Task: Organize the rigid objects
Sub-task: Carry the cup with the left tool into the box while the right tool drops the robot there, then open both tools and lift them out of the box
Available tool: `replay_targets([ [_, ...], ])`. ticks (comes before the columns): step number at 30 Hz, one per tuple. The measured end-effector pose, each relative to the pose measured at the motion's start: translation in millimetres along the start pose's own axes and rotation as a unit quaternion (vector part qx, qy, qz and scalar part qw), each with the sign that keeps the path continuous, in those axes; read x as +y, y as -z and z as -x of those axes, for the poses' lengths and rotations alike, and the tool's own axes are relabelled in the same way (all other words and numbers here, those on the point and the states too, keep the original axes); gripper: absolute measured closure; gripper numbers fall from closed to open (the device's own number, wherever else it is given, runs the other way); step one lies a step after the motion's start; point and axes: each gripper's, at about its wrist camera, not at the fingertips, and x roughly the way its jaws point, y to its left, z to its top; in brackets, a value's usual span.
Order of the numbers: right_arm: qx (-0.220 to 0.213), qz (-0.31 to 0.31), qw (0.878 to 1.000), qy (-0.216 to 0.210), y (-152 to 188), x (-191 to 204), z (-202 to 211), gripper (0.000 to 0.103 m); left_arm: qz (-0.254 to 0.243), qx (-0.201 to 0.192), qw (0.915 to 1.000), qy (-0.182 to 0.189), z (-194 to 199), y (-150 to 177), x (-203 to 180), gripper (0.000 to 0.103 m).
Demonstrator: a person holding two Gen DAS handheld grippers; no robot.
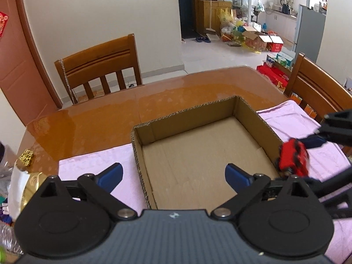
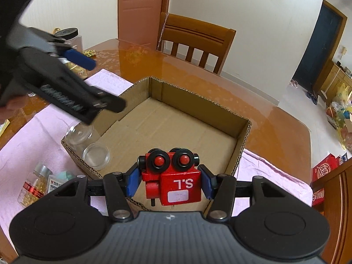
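Between right gripper [image 2: 168,181] pads: red toy [image 2: 173,176].

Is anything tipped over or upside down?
Yes. The clear jar lies on its side in the cardboard box's near left corner. The red toy truck, clamped in the right gripper, is upside down: its wheels point up and its letters read inverted.

The glossy orange-brown wooden bench [image 1: 105,118] carries a pale pink cloth [image 1: 99,165] along its near edge; an open brown cardboard box [image 1: 248,110] sits on the cloth, mid-edge.
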Motion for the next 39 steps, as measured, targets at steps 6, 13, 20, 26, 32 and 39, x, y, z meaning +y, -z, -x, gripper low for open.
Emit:
replay_targets([
  [6,-0.009,0.004,1.000,0.001,-12.5,-1.1,-3.4,0.043,0.014,-0.007,0.9998,-0.013,26.1,13.5,3.7,0.002],
  [13,-0.070,0.009,0.997,0.038,-26.7,-1.6,7.8,0.000,0.036,-0.010,0.9987,-0.033,43.6,34.7,5.5,0.001],
  [20,-0.058,-0.003,0.998,0.036,-11.0,8.1,18.0,0.000,0.063,-0.001,0.9972,-0.041,55.3,57.8,0.4,0.001],
  [26,-0.037,-0.034,0.998,0.045,22.5,15.9,28.7,0.000,0.055,-0.008,0.9967,-0.059,70.0,76.7,-15.4,0.001],
  [32,-0.031,-0.054,0.997,0.046,58.0,23.0,42.8,0.000,0.066,0.000,0.9963,-0.054,80.2,94.3,-28.5,0.001],
  [39,-0.024,-0.095,0.994,0.054,94.7,31.3,59.3,0.000,0.058,0.004,0.9981,-0.020,87.1,119.4,-28.4,0.001],
])
